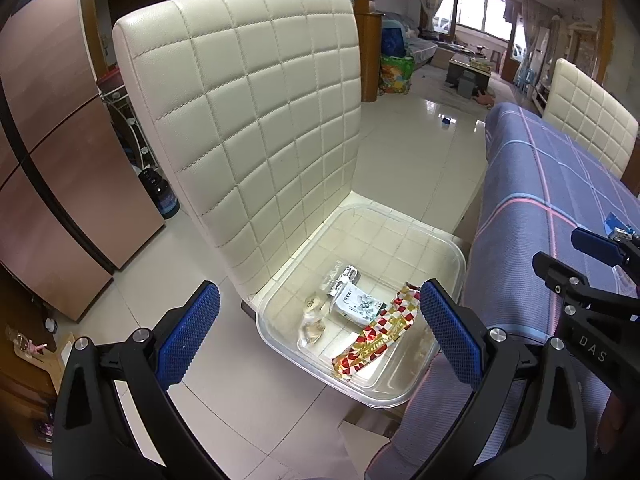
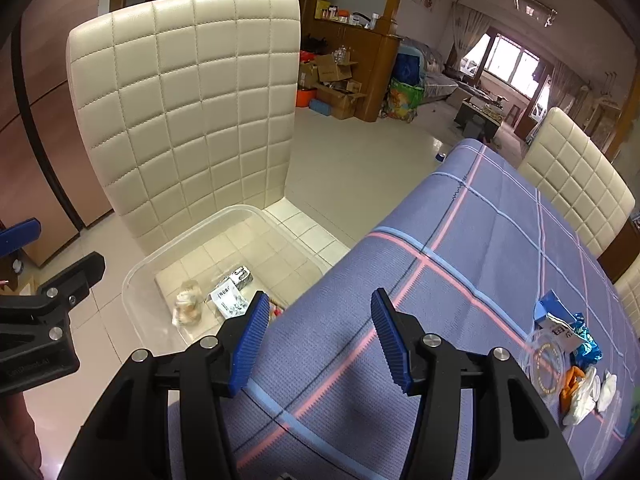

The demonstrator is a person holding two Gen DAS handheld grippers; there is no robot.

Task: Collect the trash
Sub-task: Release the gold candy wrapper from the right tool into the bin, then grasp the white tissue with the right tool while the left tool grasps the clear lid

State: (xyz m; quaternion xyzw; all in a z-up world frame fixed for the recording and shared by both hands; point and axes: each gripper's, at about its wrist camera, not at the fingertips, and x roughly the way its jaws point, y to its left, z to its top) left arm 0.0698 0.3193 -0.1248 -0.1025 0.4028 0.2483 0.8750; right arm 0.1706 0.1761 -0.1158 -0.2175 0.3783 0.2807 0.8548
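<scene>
A clear plastic bin (image 1: 448, 248) sits on the seat of a cream quilted chair (image 1: 248, 112). In it lie a red-and-gold checked wrapper (image 1: 376, 336), a silver-and-white packet (image 1: 356, 304) and a crumpled clear wrapper (image 1: 314, 320). My left gripper (image 1: 320, 332) is open and empty above the bin. My right gripper (image 2: 320, 340) is open and empty over the table's near left corner. More trash lies on the blue plaid tablecloth (image 2: 480, 248) at the right: a clear round lid (image 2: 546, 360), blue foil wrappers (image 2: 580, 336), white and orange scraps (image 2: 584, 392). The bin (image 2: 168, 256) shows left of the table.
A brown cabinet (image 1: 52, 152) stands at the left. A second cream chair (image 2: 576, 184) stands at the table's far side. Cardboard boxes (image 2: 332, 84) and bags lie across the tiled floor (image 2: 360, 168). A dark bottle (image 1: 160, 192) stands on the floor behind the chair.
</scene>
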